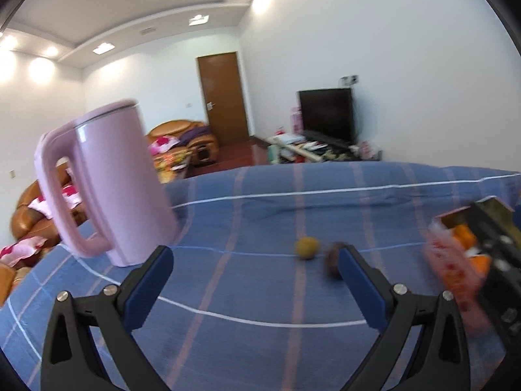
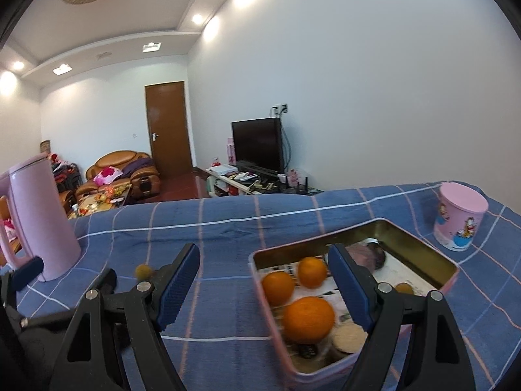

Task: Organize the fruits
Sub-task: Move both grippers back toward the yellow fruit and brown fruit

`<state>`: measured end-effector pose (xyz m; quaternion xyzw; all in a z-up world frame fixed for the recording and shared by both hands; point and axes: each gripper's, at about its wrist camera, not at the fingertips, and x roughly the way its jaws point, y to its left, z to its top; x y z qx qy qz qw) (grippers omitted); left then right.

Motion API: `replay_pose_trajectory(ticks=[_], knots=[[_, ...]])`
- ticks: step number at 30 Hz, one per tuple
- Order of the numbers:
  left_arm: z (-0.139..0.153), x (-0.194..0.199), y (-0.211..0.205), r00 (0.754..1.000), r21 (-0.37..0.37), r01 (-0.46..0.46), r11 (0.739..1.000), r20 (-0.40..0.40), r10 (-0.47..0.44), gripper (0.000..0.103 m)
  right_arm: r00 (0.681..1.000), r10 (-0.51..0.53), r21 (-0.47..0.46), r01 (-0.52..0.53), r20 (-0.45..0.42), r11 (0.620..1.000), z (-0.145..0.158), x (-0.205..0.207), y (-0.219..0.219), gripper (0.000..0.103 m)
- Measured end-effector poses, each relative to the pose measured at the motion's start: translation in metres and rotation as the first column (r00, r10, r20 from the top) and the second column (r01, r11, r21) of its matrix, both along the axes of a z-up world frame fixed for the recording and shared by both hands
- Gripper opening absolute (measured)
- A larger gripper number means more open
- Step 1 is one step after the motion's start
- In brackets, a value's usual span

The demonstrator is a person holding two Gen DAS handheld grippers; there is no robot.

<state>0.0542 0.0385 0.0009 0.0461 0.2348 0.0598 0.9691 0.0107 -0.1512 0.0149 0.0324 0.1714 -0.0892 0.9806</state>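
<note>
A pink tin box (image 2: 451,275) lies on the blue checked cloth and holds three oranges (image 2: 307,317), a purple fruit (image 2: 371,254) and small round items. My right gripper (image 2: 263,260) is open and empty above the box's left edge. In the left wrist view a small yellow fruit (image 1: 307,247) and a brown fruit (image 1: 332,259) lie on the cloth. My left gripper (image 1: 255,260) is open and empty, its right fingertip just in front of the brown fruit. The box (image 1: 456,260) shows blurred at the right. The yellow fruit (image 2: 143,271) also shows in the right wrist view.
A tall pink jug (image 1: 110,182) stands on the cloth at the left, also in the right wrist view (image 2: 39,218). A pink cartoon cup (image 2: 459,220) stands at the far right. The blue cloth (image 1: 260,202) ends at a far edge with the room beyond.
</note>
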Motion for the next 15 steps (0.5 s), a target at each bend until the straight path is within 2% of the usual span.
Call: replay_pose_trajectory(ticks=[3,8,11,12,15], knots=[[-0.005,0.017,0.029,0.996,-0.034,-0.066,0.997,-0.058,0.064,0.103,0.999,0.032,-0.005,-0.032,-0.019,0.999,-0.002,0.009,0.011,0.082],[-0.014,0.033,0.065,0.976,-0.095,-0.176,0.980,-0.143,0.162,0.103,0.986,0.120,0.010,-0.120,-0.114,0.993,-0.010,0.037,0.030,0.082],[-0.017,0.038,0.074,0.965,-0.065,-0.220,0.973,-0.164,0.207,0.103,0.963,0.195,0.013,-0.196,-0.187,0.980,-0.017,0.058,0.048,0.082],[-0.018,0.038,0.075,0.962,-0.057,-0.228,0.972,-0.166,0.216,0.103,0.952,0.218,0.013,-0.220,-0.214,0.975,-0.020,0.064,0.054,0.081],[-0.019,0.038,0.079,0.959,-0.065,-0.232,0.971,-0.183,0.217,0.103,0.912,0.272,0.018,-0.280,-0.306,0.960,-0.031,0.087,0.069,0.064]])
